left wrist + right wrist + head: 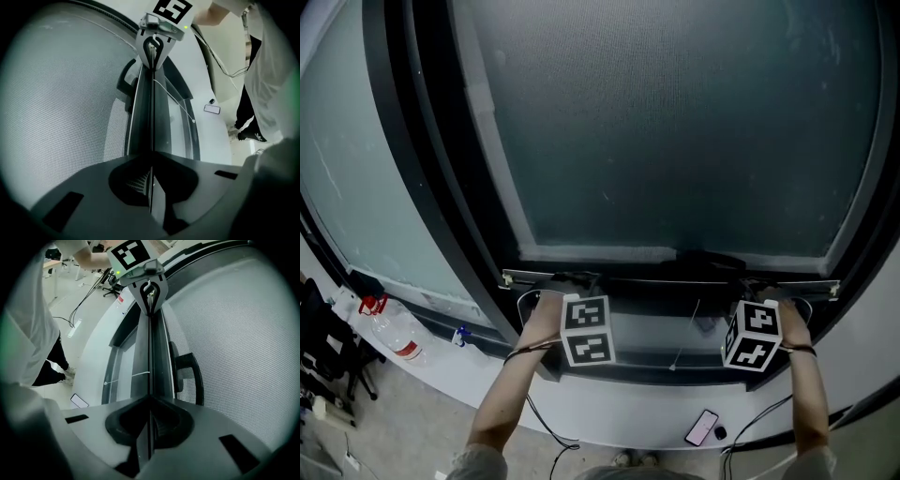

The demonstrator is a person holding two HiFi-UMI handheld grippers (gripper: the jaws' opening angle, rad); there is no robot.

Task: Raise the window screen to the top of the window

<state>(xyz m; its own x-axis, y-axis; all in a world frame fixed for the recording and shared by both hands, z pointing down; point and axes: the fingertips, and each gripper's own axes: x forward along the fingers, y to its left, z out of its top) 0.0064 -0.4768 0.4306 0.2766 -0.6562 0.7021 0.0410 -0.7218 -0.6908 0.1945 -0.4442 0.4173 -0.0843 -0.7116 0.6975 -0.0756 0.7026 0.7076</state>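
The grey mesh window screen (675, 122) fills the dark window frame (441, 187), and its thin dark bottom rail (666, 278) sits low, just above the sill. The left gripper (151, 161) is clenched on that rail's edge, and the right gripper (150, 404) is clamped on it too, towards the other end. A black handle (187, 371) sits between them. A phone (701, 427) lies on the white ledge (609, 412) below.

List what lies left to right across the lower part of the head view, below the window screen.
plastic bottle → left hand-held gripper → phone → right hand-held gripper
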